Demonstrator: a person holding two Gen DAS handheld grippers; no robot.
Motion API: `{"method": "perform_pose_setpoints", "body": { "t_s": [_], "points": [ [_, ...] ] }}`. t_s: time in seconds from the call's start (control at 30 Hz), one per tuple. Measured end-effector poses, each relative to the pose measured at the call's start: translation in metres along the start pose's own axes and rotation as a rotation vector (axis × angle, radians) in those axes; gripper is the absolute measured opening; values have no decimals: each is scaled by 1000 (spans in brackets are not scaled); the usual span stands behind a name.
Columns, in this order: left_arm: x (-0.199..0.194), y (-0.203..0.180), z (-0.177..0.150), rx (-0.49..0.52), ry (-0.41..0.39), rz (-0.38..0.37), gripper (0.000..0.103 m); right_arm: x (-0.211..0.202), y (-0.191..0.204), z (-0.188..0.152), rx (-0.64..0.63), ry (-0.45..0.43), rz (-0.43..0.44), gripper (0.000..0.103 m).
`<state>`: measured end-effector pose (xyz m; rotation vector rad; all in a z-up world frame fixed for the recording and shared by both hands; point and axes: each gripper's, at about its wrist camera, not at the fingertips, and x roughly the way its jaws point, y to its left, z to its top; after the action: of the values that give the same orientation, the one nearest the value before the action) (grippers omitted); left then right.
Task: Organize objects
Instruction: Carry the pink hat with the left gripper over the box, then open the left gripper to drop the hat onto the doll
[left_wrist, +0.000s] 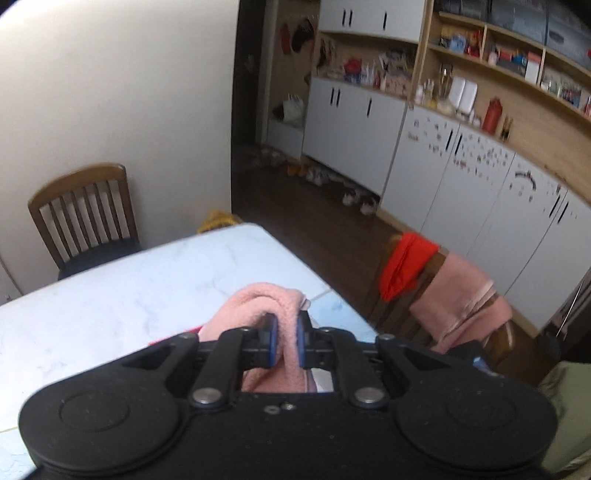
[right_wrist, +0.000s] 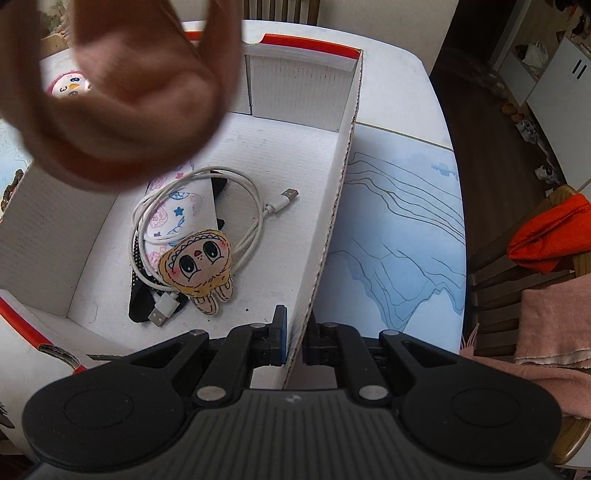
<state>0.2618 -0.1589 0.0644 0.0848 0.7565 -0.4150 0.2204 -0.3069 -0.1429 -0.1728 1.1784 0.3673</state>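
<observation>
Above the table (left_wrist: 110, 295), the left gripper (left_wrist: 287, 341) is clamped on a pink cloth (left_wrist: 258, 306), its blue pads (left_wrist: 272, 341) pressed into the fabric; in the right wrist view that cloth hangs blurred over the box. The right gripper (right_wrist: 293, 341) is pinched tight on the wall of the white box (right_wrist: 332, 221). Inside the box lie a coiled white USB cable (right_wrist: 255, 206), a cartoon-face plush (right_wrist: 197, 264) and a printed pouch (right_wrist: 177, 214). No writing is readable anywhere. A chair (right_wrist: 535, 295) beside the table carries red and pink cloths.
</observation>
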Motion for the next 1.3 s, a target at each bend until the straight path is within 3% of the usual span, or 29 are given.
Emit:
{"method": "perform_pose_setpoints", "body": {
  "t_s": [0.3, 0.77, 1.07, 1.23, 1.3],
  "points": [
    [71, -5, -25, 14, 109, 4, 8, -1, 1, 0, -1, 0, 0, 7],
    [146, 12, -83, -18, 372, 48, 12, -2, 4, 0, -4, 1, -3, 7],
    [161, 18, -94, -38, 428, 46, 15, -1, 5, -1, -4, 10, -3, 7],
    [154, 17, -91, -44, 413, 51, 23, 0, 5, 0, -3, 11, -3, 7],
    [150, 19, -91, -54, 410, 53, 32, 0, 5, 0, -3, 11, -2, 7]
  ]
}}
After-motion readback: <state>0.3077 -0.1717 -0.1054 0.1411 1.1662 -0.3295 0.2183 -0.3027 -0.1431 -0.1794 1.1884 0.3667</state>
